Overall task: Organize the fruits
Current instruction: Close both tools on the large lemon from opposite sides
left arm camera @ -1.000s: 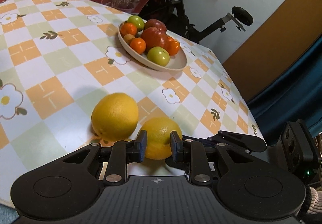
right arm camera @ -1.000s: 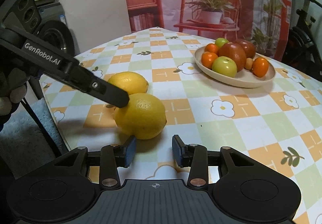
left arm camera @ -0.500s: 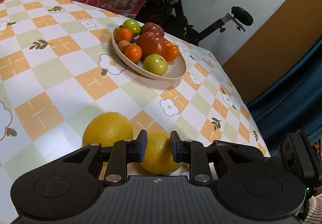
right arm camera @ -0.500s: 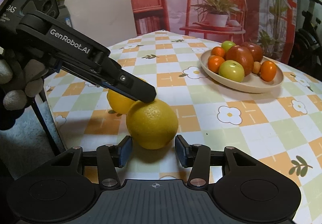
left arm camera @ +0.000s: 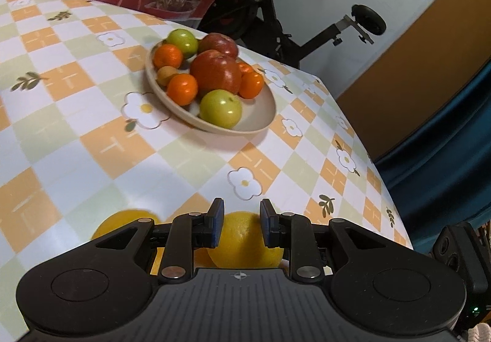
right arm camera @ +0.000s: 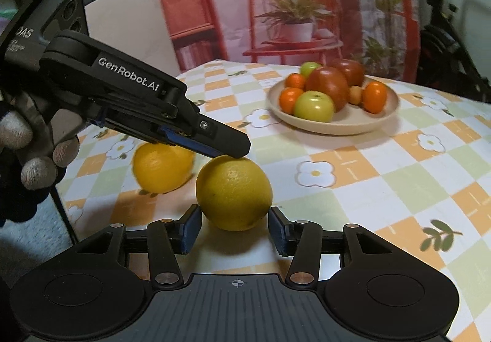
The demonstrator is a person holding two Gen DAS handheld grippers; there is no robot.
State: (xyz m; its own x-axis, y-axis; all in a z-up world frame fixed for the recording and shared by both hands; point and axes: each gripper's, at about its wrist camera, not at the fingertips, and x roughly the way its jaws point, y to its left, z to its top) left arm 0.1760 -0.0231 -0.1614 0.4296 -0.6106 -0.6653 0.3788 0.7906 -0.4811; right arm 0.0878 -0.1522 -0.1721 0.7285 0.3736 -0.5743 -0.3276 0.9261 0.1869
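Two yellow lemons lie near the table's front edge. The nearer lemon (right arm camera: 233, 194) sits just ahead of my right gripper (right arm camera: 234, 230), which is open, its pads standing either side of the fruit without pressing it. My left gripper (right arm camera: 233, 148) is shut and empty, its tip resting at the top of that lemon. In the left wrist view the same lemon (left arm camera: 242, 237) shows under the left gripper (left arm camera: 241, 225). The other lemon (right arm camera: 159, 170) lies beside and behind it. A beige plate (right arm camera: 337, 127) farther back holds red and green apples and small oranges.
A gloved hand (right arm camera: 36, 157) holds the left gripper at the table's left edge. The checked tablecloth (left arm camera: 92, 142) runs between the lemons and the plate (left arm camera: 257, 118). An exercise bike (left arm camera: 276, 19) stands behind the table, and a dark blue seat (left arm camera: 445, 157) beside its right edge.
My left gripper slid forward over the lemons, toward the plate. My right gripper closed in on the nearer lemon and its jaws widened a little around it.
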